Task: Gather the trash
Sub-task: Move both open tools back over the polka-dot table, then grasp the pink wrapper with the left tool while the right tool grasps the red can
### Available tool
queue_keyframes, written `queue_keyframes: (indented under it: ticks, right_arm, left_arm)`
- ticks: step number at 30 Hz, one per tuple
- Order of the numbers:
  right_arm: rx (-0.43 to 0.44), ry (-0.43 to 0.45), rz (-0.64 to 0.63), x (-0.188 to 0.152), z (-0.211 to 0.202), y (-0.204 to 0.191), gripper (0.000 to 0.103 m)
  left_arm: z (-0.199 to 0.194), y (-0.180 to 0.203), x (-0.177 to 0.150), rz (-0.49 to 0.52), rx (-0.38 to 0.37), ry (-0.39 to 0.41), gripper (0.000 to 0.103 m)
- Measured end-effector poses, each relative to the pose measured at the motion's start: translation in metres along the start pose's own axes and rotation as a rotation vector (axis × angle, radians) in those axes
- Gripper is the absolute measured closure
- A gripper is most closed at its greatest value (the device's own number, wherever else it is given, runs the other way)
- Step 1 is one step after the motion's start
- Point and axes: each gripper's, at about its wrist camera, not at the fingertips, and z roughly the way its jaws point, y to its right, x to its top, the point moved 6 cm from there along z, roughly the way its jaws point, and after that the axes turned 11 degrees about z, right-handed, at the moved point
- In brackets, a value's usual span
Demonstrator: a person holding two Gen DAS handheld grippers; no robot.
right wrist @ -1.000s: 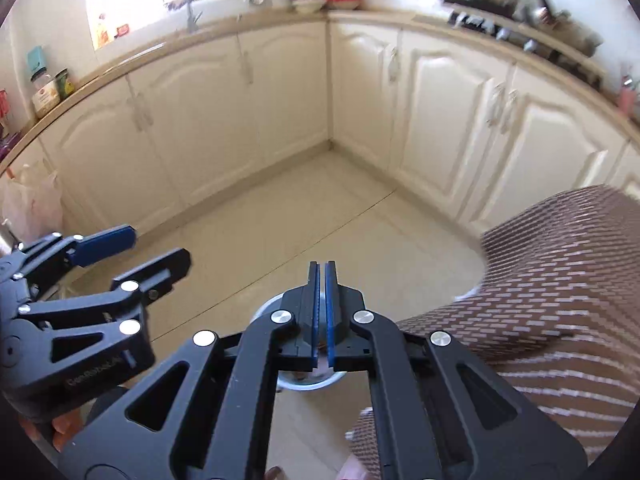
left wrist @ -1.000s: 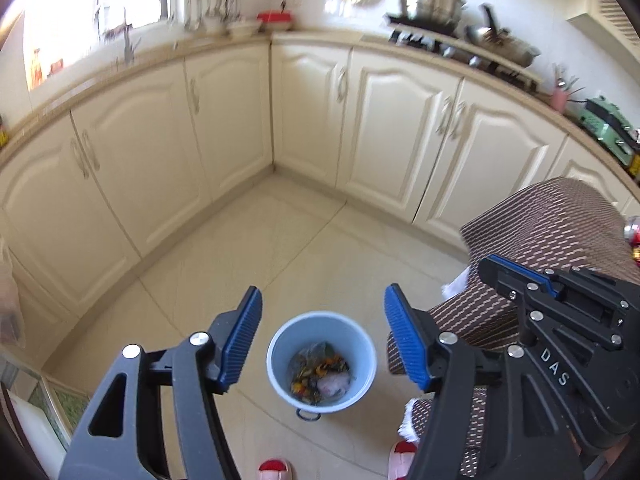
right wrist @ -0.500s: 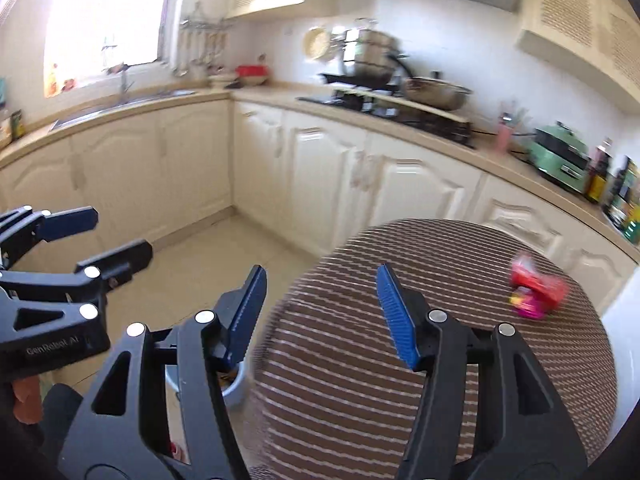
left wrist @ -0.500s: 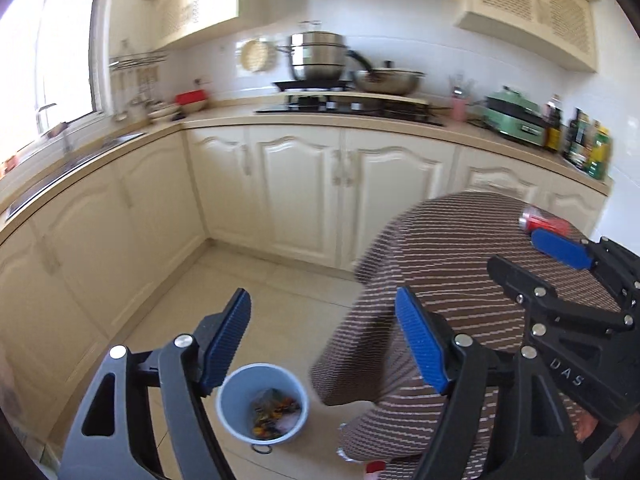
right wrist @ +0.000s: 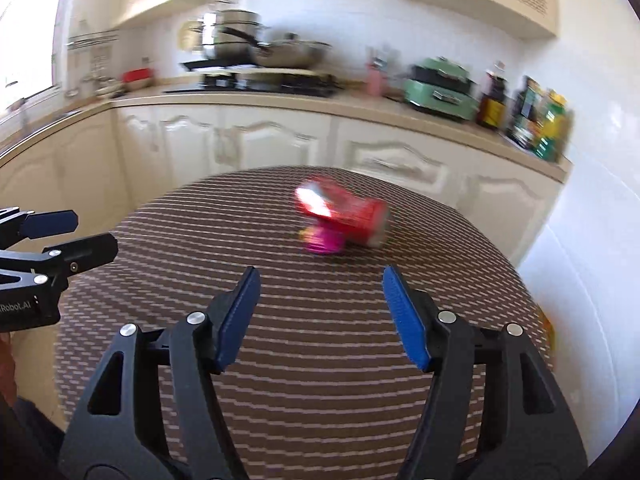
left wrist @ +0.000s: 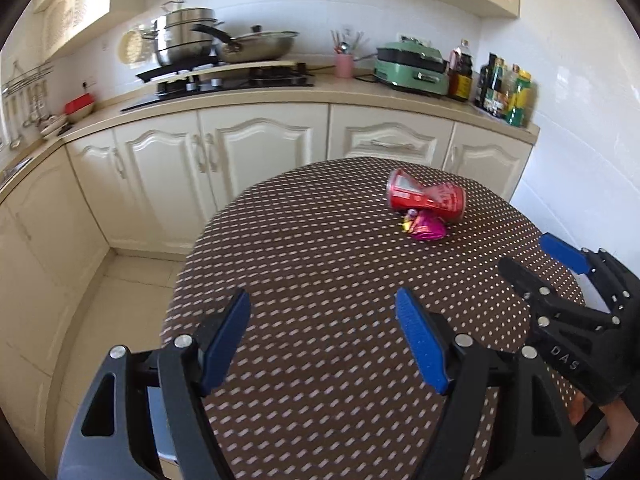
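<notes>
A round table (left wrist: 320, 264) under a brown dotted cloth stood close to cream kitchen cabinets (left wrist: 256, 160), with a strip of tiled floor (left wrist: 120, 304) open to its left and a white wall (left wrist: 580, 184) near its right edge. A crushed red can (left wrist: 426, 197) lay on its side toward the far part of the tabletop, a crumpled pink wrapper (left wrist: 426, 229) touching its near side; bare cloth spread between them and both tools. The left gripper (left wrist: 324, 340) hovered over the near rim, jaws spread wide and holding nothing. The right gripper (right wrist: 320, 312), equally wide and empty, pointed at the can (right wrist: 344, 212) and wrapper (right wrist: 324, 240), well short of them, in a motion-blurred view.
</notes>
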Motion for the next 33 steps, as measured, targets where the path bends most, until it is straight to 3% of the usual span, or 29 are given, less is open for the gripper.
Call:
queue_keyframes:
  ticks: [9, 17, 24, 27, 33]
  right_arm:
    - [-0.052, -0.031, 0.132, 0.015, 0.039, 0.074, 0.037]
    - [-0.035, -0.073, 0.19, 0.017, 0.069, 0.09, 0.035]
    - [0.008, -0.099, 0.249, 0.026, 0.086, 0.096, 0.034]
    - [0.02, -0.107, 0.271, 0.031, 0.089, 0.096, 0.033]
    - [0.063, -0.118, 0.31, 0.042, 0.093, 0.086, 0.033]
  left_arm:
    - [0.077, 0.072, 0.039, 0.147, -0.059, -0.035, 0.029]
    - [0.125, 0.102, 0.061, 0.223, -0.026, -0.056, 0.029]
    - [0.155, 0.104, 0.072, 0.228, -0.039, -0.108, 0.03]
    - [0.165, 0.103, 0.072, 0.209, -0.104, -0.154, 0.066]
    - [0.148, 0.08, 0.054, 0.197, -0.14, -0.192, 0.067]
